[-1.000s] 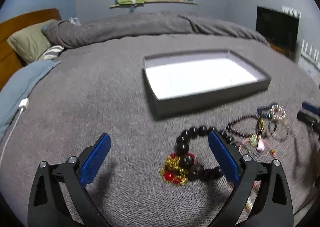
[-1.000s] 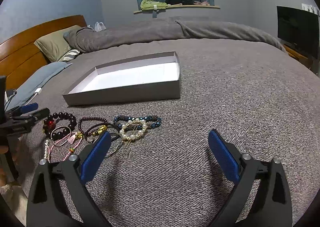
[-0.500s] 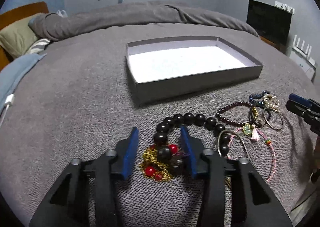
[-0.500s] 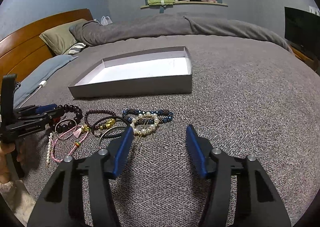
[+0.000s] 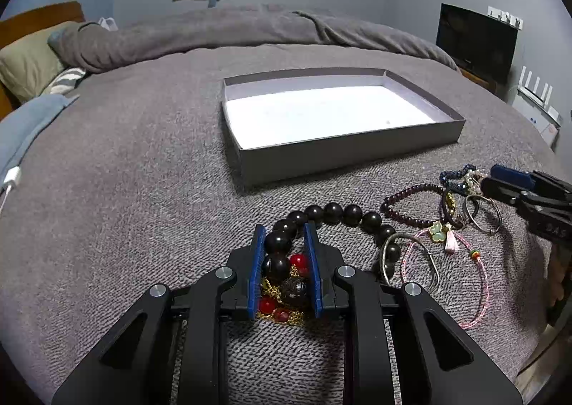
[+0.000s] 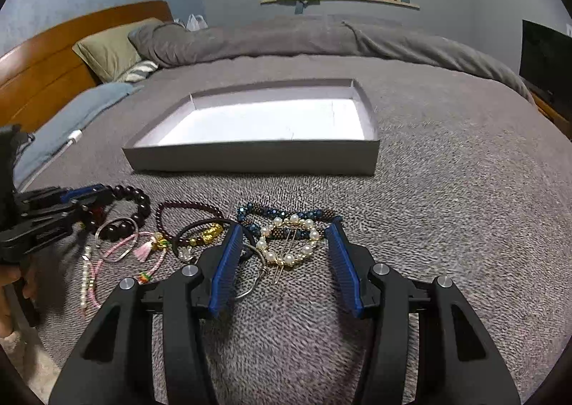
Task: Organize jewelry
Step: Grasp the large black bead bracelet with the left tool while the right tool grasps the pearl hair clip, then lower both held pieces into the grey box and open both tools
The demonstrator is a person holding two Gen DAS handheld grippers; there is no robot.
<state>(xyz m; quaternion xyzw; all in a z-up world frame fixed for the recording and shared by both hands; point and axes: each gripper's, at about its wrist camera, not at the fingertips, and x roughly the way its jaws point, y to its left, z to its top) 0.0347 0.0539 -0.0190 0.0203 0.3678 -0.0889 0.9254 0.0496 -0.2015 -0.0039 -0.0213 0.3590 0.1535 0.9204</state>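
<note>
On grey bedspread (image 5: 143,162): left gripper (image 5: 285,237) narrowed onto big dark bead bracelet (image 5: 336,213), blue pads (image 5: 258,262) pressed against beads on both sides, red beads and gold chain (image 5: 282,312) between fingers too. Bracelet lying flat, its loop curving off rightward toward silver ring (image 5: 407,258) and pink cord (image 5: 475,283).

Beyond, well apart: shallow grey tray (image 5: 350,151), white floor bare.

Right of bracelet: maroon bead strand (image 5: 407,205), dark band with gold charm (image 5: 448,205), metal hoop (image 5: 482,208), all clustered close, some overlapping.

Right gripper (image 6: 286,237) part-open, low over pearl piece (image 6: 289,244), fingers on either side, not touching as far as visible. Blue bead strand (image 6: 286,217) just behind pearls, touching them. Tray (image 6: 250,158) straight ahead in right view. Left gripper (image 6: 71,197) at far left there, tips at dark beads.
</note>
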